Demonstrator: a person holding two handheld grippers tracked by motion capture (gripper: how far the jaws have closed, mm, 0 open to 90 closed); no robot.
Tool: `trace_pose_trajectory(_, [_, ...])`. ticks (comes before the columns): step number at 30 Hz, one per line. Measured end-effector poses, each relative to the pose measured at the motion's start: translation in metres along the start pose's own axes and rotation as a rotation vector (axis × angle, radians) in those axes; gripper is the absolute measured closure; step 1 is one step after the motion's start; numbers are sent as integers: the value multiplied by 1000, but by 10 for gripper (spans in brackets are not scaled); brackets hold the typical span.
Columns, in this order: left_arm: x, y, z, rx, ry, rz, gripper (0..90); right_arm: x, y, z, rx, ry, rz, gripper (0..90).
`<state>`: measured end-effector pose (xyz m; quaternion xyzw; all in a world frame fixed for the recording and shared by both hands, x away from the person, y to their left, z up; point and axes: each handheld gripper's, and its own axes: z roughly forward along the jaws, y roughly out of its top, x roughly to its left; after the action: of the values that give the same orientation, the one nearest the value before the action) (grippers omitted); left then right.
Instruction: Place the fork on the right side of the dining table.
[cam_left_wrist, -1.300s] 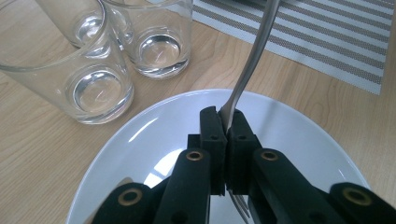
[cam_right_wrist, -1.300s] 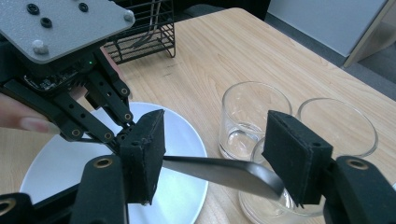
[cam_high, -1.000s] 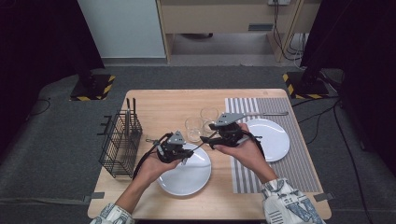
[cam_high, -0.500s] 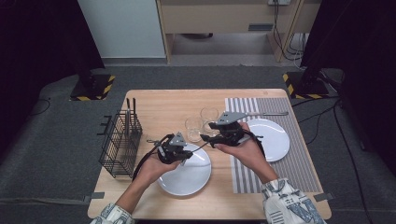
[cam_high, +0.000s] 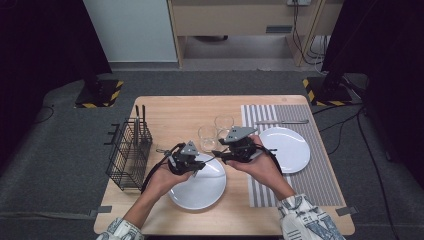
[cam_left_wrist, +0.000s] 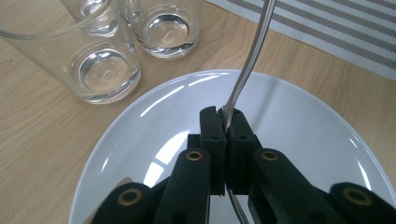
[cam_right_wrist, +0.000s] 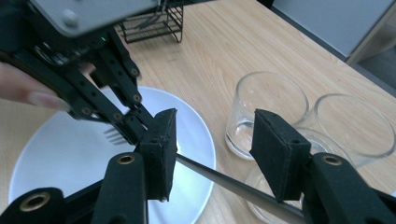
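My left gripper (cam_left_wrist: 226, 116) is shut on a metal fork (cam_left_wrist: 247, 70) near its tined end and holds it over a white plate (cam_left_wrist: 140, 140). The handle runs away from the jaws toward the striped mat. In the right gripper view the fork handle (cam_right_wrist: 219, 179) passes between the jaws of my right gripper (cam_right_wrist: 212, 135), which is open and not touching it. The left gripper (cam_right_wrist: 133, 126) shows there at the upper left, gripping the fork. In the high view the left gripper (cam_high: 192, 162) and right gripper (cam_high: 220, 154) nearly meet over the plate's (cam_high: 197, 190) far rim.
Three clear glasses (cam_high: 207, 137) stand just beyond the grippers. A second white plate (cam_high: 287, 147) lies on a striped mat (cam_high: 310, 185) at the right, with a knife (cam_high: 282, 121) behind it. A black wire basket (cam_high: 129, 150) holding cutlery stands at the left edge.
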<state>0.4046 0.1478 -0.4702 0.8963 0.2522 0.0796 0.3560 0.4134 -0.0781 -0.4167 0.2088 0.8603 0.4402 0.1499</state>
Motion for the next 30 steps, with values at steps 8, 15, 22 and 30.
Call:
trace_pose_trajectory(8, [2, -1, -5, -19, -16, -11, 874, -3, -16, 3, 15, -8, 17, 554])
trace_pose_trajectory(15, [2, -1, -6, -27, -22, -13, 870, -5, -26, 3, 22, -7, 30, 568])
trace_pose_trajectory(22, [2, 0, -8, -38, -29, -14, 866, -4, -29, 1, 21, 4, 32, 622])
trace_pose_trajectory(30, [3, 0, -10, -43, -36, -16, 860, -4, -36, 2, 23, 19, 39, 663])
